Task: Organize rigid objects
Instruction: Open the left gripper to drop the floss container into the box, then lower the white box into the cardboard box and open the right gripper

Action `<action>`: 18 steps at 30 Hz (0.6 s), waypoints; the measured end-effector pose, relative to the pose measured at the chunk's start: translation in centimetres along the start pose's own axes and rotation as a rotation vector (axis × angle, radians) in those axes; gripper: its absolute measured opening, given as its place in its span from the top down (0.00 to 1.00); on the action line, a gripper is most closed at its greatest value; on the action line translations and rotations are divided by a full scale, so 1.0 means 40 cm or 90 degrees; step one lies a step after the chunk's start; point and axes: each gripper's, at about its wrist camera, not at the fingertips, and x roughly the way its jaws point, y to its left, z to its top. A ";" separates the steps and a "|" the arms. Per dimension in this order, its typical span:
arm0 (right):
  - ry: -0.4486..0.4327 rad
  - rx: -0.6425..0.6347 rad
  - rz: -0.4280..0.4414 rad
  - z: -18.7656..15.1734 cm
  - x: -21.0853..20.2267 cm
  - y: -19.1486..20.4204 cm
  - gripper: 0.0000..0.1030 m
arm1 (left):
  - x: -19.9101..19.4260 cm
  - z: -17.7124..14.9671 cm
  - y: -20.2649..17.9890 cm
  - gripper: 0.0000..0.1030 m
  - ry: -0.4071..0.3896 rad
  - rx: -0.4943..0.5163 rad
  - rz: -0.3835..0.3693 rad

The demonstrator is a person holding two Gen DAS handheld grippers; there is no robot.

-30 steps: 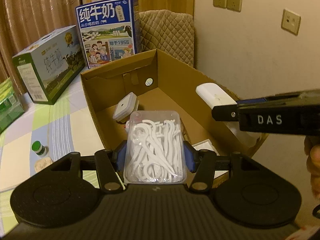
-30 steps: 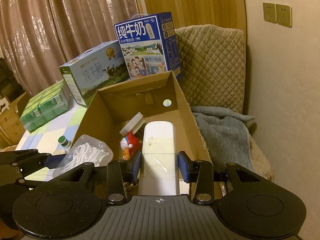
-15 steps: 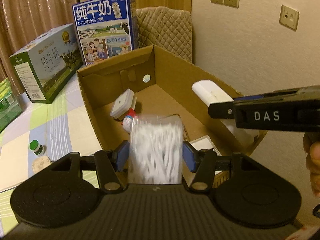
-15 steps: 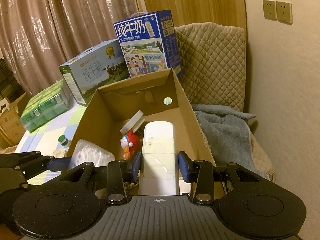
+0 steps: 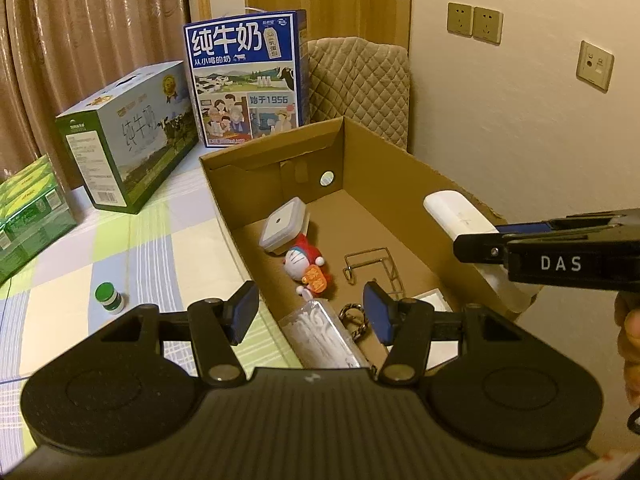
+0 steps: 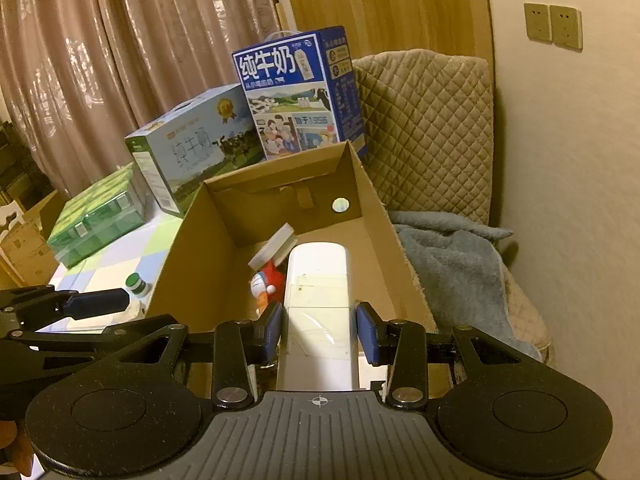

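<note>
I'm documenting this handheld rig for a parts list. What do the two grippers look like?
Both the left gripper and the right gripper are matte black, with ribbed bodies, two round discs, silver pivot screws and blue pads. The right one's side reads DAS in white.

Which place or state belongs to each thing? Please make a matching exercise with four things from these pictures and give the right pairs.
Things:
1. clear box of floss picks
2. white oblong case
3. small green-capped bottle
4. Doraemon figure

Places or states:
A. stands on the checked cloth, outside the cardboard box
B. clamped in the right gripper
C. lies in the cardboard box below the open left gripper
D. lies on the box floor, beside the square white container

Pairs: 1-C, 2-B, 3-A, 4-D
</note>
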 end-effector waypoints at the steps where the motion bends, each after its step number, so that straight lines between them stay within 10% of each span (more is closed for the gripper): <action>1: -0.001 -0.001 0.001 -0.001 -0.003 0.003 0.64 | -0.002 -0.002 0.002 0.49 0.002 -0.002 -0.001; 18: -0.005 -0.003 0.006 0.005 -0.015 0.020 0.64 | -0.013 -0.015 0.001 0.49 0.006 -0.006 -0.005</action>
